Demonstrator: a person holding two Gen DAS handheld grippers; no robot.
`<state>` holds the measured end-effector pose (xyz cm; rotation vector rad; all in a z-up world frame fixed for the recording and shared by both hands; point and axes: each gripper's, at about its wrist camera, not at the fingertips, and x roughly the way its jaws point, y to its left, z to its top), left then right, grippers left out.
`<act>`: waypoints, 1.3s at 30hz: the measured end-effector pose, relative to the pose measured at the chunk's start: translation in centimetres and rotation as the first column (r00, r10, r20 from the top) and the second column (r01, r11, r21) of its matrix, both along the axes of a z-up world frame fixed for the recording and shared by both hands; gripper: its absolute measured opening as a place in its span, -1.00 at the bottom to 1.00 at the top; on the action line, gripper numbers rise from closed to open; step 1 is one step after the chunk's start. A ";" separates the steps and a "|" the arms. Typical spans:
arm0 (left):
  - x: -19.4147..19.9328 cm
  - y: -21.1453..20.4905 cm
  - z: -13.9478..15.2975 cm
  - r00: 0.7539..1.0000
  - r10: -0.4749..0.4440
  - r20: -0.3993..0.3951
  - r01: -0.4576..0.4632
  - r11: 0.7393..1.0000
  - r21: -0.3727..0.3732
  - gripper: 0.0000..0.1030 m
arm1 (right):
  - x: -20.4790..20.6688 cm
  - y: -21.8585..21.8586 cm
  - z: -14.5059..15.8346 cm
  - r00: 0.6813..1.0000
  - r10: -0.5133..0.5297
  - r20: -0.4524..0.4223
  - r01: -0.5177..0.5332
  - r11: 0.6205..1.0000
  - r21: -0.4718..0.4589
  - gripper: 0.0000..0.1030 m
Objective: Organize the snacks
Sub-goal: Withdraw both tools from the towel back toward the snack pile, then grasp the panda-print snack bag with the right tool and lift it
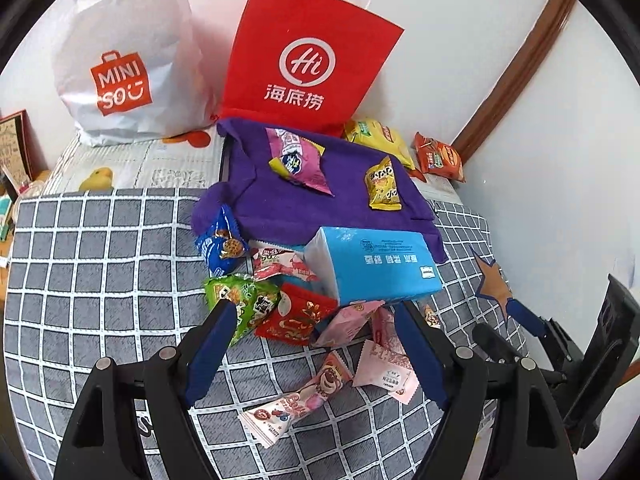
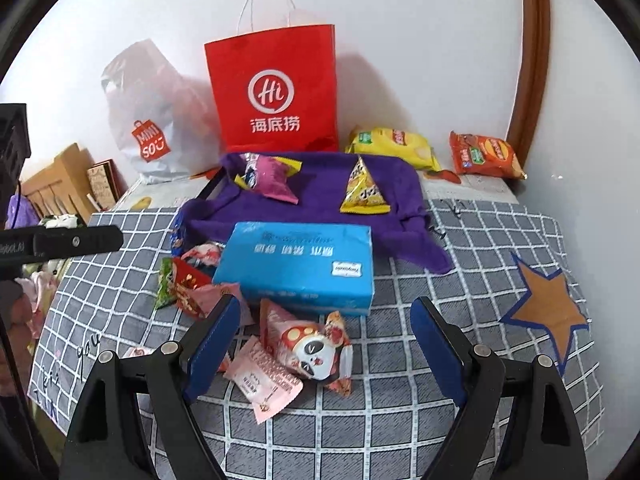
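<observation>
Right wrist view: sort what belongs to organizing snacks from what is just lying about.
Job:
panda snack packet
pink wrapper
yellow triangular packet
orange biscuit pack
purple cloth

Lying about:
blue tissue box
red paper bag
white shopping bag

Bright even indoor light; soft shadow beside red paper bag (image 2: 276,92) on white wall (image 2: 420,60); strong fisheye bending, dark corners.

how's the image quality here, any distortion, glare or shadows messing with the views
Left wrist view: strong fisheye bend, dark corners, checked cover lines curve; white bag looks washed out. Right wrist view: same bend, door frame bows; red bag casts a soft shadow on the wall; packets stay readable.
</observation>
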<state>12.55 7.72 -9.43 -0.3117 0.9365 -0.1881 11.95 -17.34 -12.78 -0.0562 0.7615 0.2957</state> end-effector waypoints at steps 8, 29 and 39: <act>0.0 0.0 -1.0 1.000 0.007 -0.016 -0.007 1.000 0.003 0.55 | 1.5 -0.4 -3.9 0.996 0.004 -0.088 -0.001 1.000 0.030 0.68; 0.0 0.7 -5.2 0.997 0.012 -0.076 -0.009 0.999 0.032 0.55 | 4.7 0.7 -9.9 0.978 0.063 -0.197 -0.040 0.992 0.120 0.43; -0.4 -0.4 -7.0 0.993 -0.020 -0.114 0.024 0.999 0.039 0.55 | 3.3 1.0 -8.7 0.987 0.085 -0.138 -0.074 0.994 0.084 0.06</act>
